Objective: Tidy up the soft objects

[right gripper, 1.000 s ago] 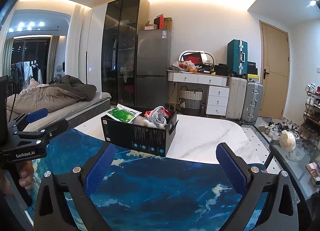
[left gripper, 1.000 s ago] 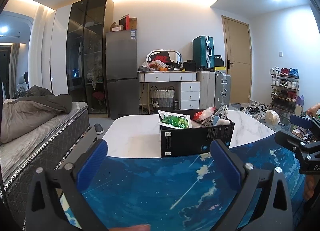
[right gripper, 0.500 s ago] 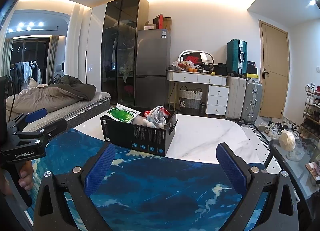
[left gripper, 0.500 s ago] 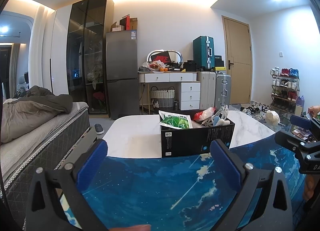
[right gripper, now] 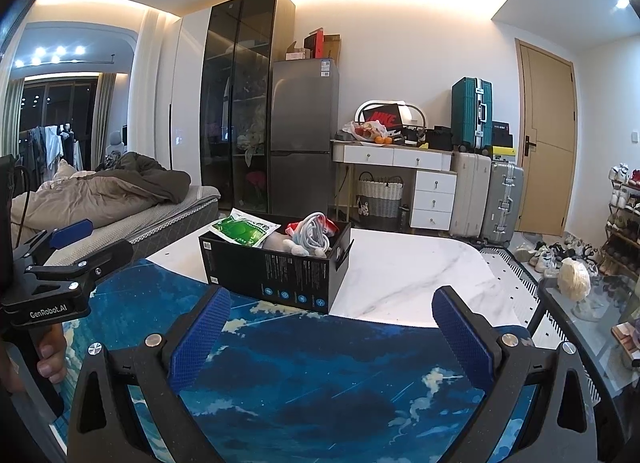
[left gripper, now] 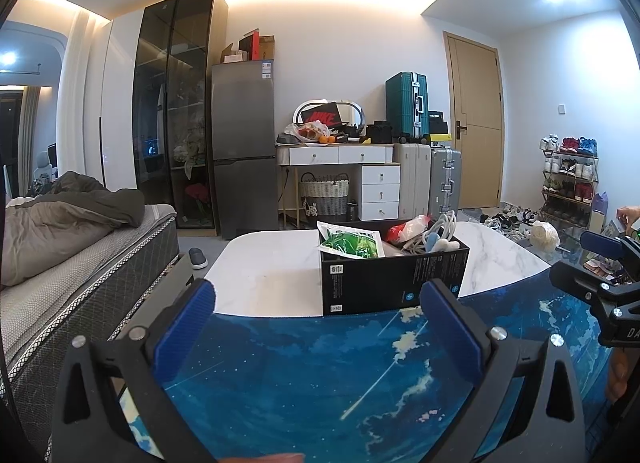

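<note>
Both the left gripper (left gripper: 316,323) and right gripper (right gripper: 330,327) hover spread and empty over the blue mat, while the black box (right gripper: 276,263) on the tabletop (right gripper: 408,275) holds light, limp things — likely best pinched at a bunched fold.

A white marble table (left gripper: 276,263) carries two things: a blue sky-print mat (left gripper: 320,383) covering its near part, and a black box (left gripper: 394,283) standing at the mat's far edge, right of centre.
</note>
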### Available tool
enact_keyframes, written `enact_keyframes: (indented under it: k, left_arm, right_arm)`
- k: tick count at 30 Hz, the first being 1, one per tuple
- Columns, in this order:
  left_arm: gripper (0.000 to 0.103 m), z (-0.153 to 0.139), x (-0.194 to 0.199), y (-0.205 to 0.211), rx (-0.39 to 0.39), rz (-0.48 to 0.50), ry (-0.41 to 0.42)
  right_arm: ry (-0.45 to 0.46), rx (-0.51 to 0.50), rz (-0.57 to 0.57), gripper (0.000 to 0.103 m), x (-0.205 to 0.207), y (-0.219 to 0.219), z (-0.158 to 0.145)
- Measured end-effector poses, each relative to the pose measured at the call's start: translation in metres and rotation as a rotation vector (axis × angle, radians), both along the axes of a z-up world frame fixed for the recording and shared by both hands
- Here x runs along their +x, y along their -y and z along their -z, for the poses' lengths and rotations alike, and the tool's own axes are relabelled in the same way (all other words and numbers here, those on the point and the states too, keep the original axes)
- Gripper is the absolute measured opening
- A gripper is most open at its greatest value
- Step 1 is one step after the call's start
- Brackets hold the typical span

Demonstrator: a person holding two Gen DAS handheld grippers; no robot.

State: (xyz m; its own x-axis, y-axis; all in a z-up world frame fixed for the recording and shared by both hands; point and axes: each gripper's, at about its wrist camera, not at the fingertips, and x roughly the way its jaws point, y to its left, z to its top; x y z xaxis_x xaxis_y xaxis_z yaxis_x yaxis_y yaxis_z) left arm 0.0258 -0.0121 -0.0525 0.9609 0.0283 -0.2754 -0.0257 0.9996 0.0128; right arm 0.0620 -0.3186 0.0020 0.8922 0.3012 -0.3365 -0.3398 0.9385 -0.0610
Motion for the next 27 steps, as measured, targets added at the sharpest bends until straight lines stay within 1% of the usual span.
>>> enact_keyframes:
  k: [27]
  left_arm:
    - [0.103, -0.0011, -0.0024, -0.0011, -0.005, -0.007, -0.001]
  right_arm:
    - [-0.003, 0.005, 0.003, 0.102, 0.0013, -0.0007, 0.0006]
